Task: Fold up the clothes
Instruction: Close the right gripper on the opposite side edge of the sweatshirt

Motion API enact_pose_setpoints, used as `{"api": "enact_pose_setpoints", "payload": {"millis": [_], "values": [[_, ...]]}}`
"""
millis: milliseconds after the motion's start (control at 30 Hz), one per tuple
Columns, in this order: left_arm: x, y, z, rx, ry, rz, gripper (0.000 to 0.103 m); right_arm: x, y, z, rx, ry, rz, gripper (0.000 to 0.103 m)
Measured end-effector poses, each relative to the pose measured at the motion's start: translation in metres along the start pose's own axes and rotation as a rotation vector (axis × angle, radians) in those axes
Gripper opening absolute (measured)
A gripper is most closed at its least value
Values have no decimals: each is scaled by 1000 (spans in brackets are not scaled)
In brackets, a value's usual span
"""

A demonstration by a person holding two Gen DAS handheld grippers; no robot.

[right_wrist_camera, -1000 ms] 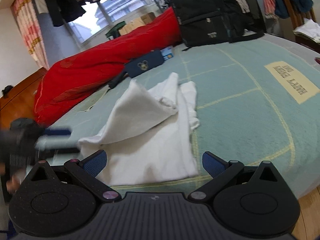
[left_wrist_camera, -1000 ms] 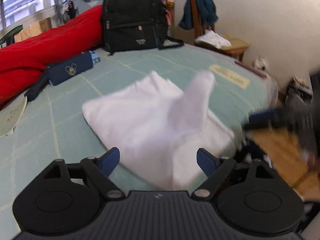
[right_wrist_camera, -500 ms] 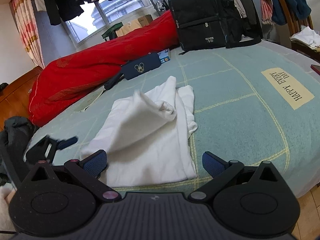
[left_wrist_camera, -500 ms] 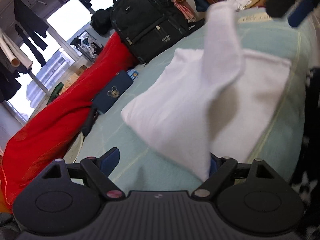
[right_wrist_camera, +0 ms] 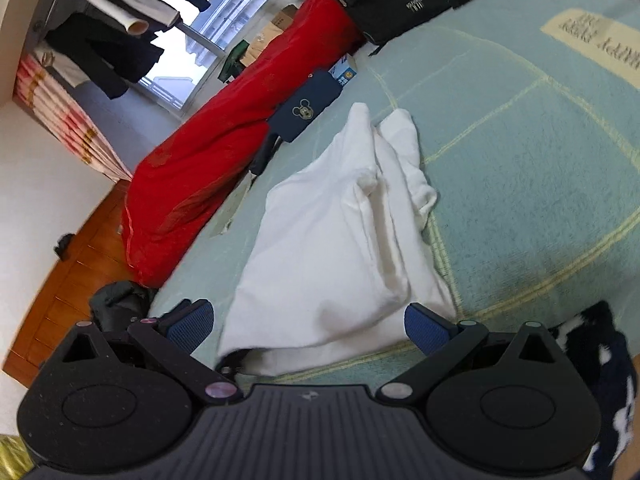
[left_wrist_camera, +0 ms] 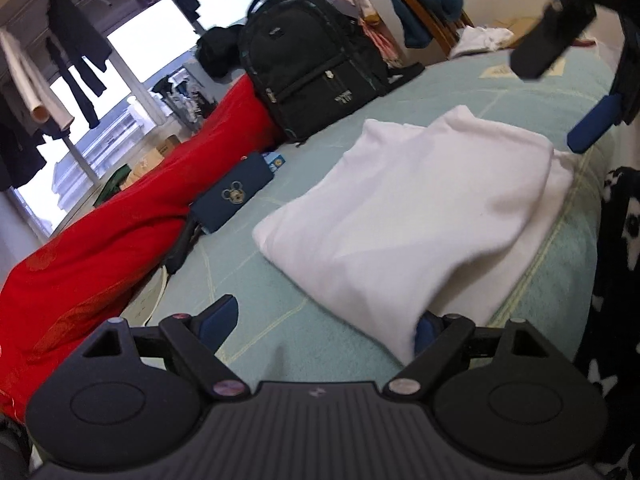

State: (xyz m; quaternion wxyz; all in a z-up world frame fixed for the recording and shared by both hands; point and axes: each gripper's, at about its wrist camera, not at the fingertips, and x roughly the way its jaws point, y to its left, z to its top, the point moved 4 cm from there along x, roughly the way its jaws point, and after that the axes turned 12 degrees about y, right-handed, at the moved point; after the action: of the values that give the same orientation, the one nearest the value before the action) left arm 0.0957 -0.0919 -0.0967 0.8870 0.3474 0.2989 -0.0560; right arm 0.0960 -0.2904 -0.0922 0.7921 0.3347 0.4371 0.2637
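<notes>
Left wrist view: the white garment (left_wrist_camera: pixel 404 216) lies folded on the bed (left_wrist_camera: pixel 304 336), its near corner draped over the left gripper (left_wrist_camera: pixel 324 320)'s spread, released fingers. Right gripper (right_wrist_camera: pixel 308 324) hangs released before its hem.

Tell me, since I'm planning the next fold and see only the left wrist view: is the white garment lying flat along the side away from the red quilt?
Observer: No. The right wrist view shows the white garment with two rumpled strips bunched along that side, their ends toward the Mickey pouch.
Operator: And the right gripper?
Observer: The right gripper is open. The garment's near edge shows between its pads, which are not pressing it.
Operator: Do the layers line up there?
Observer: No, a lower layer sticks out beneath the top one at that edge.
</notes>
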Motion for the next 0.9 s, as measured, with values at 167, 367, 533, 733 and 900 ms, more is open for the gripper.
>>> {"api": "enact_pose_setpoints", "payload": {"millis": [167, 367, 533, 733, 900], "values": [[5, -20, 16, 122, -49, 95, 87, 3, 8, 0, -22, 4, -7, 103], [3, -57, 24, 402, -146, 194, 87, -8, 4, 1, -13, -20, -14, 103], [1, -69, 24, 525, -188, 127, 51, -14, 2, 3, -11, -38, -12, 103], [-4, -42, 39, 264, -145, -88, 7, -14, 1, 1, -2, -32, 33, 103], [-16, -15, 40, 106, -146, -152, 5, 2, -2, 7, 42, 19, 171, 103]]}}
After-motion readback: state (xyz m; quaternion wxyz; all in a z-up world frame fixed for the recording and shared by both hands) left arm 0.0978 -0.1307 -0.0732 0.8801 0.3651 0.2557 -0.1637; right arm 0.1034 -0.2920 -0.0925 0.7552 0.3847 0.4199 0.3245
